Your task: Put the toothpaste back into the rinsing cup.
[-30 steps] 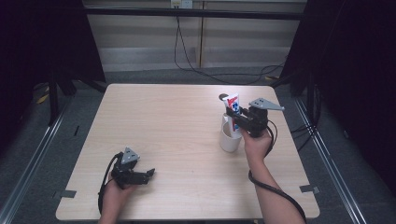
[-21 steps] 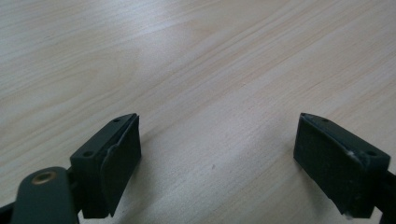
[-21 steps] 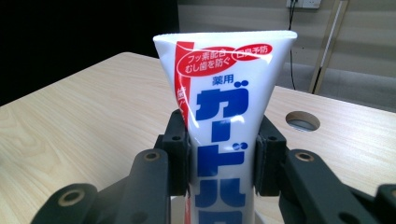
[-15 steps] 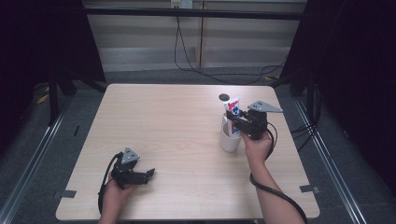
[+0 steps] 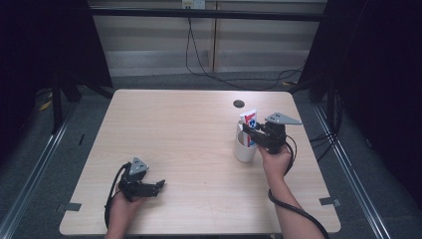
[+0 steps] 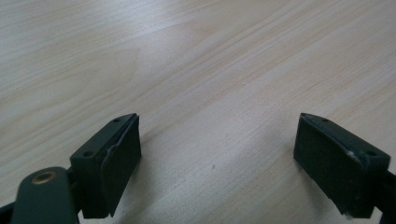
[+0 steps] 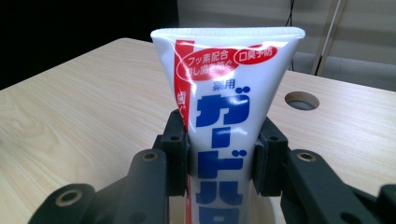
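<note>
right gripper (image 5: 255, 132): clamped on tube (image 7: 223, 116) over cup (image 5: 245, 148)
left gripper (image 5: 158, 185): spread wide, idle, near left
risk: tube could snag the rim and tip the cup

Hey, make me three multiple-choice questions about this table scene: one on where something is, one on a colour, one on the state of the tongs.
1. Where does the white toothpaste tube with blue and red print stand?
A. flat on the table
B. upright in the white cup
C. in the left tongs

2. What colour is the large lettering on the tube?
A. blue
B. green
C. black

3. How are the left tongs?
A. shut on the tube
B. shut on nothing
C. open, above bare light wooden table

Answers: 1 B, the high view shows it rising from the cup, gripped by the right tongs. 2 A, the right gripper view shows blue characters. 3 C, their jaws stand wide apart.
</note>
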Demonstrator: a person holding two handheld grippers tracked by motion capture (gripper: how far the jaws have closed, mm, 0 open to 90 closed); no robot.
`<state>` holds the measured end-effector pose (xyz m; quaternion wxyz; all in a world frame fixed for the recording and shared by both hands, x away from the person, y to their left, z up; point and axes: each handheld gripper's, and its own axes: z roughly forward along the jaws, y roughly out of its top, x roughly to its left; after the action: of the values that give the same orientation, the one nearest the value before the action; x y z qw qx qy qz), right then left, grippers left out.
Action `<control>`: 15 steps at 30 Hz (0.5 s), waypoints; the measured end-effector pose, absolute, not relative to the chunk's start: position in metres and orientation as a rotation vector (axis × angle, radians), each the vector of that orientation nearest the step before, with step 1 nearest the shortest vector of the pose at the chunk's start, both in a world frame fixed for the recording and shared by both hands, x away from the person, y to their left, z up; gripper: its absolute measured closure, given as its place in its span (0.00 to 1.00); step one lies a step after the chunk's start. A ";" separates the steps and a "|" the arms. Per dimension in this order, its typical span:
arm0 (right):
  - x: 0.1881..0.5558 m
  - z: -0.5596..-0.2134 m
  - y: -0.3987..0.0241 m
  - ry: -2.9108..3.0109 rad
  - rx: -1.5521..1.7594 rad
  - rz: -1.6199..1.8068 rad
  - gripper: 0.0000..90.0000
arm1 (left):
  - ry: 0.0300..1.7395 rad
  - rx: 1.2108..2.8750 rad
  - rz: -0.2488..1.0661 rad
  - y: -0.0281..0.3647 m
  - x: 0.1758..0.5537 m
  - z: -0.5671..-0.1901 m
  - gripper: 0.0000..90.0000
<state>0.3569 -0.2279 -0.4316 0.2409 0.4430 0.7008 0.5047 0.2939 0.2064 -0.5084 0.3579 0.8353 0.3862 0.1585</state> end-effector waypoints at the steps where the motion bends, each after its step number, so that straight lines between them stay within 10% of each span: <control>1: 0.356 -0.432 -0.228 1.919 1.215 1.380 0.71 | 0.995 2.158 0.410 0.207 0.294 -0.508 0.16; 15: 0.351 -0.438 -0.228 1.957 1.221 1.356 0.70 | 0.995 2.159 0.410 0.207 0.294 -0.508 0.16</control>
<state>0.3512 -0.2279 -0.4385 0.2310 0.4441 0.7116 0.4930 0.2940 0.2066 -0.5082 0.3567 0.8361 0.3854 0.1588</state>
